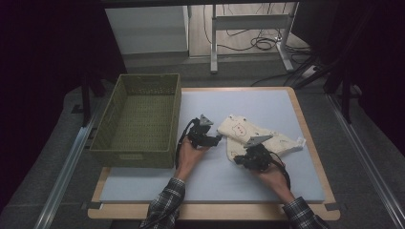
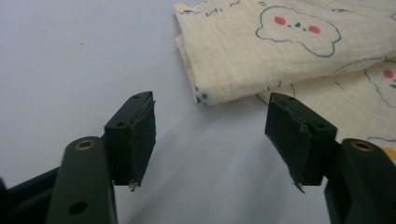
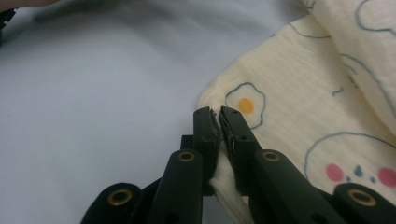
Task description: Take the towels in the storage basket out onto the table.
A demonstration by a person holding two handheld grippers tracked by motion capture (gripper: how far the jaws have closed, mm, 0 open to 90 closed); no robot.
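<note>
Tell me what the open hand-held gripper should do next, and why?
Probably ease the left hand-held gripper forward onto the cloth's near folded corner and close. Its jaws stand open just short of it, while the right hand-held gripper already pinches another edge.

I see the basket [image 1: 138,119] on the table [image 1: 267,100], the cloth [image 1: 248,136] to its right, my claws nearer me.

Dim room, grey floor [image 1: 57,157], white desk frame [image 1: 248,21], cables [image 1: 260,43]

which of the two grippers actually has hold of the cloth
The right gripper: its jaws are pinched shut on the cream printed cloth's edge. The left gripper stands open, nothing between its jaws.
</note>
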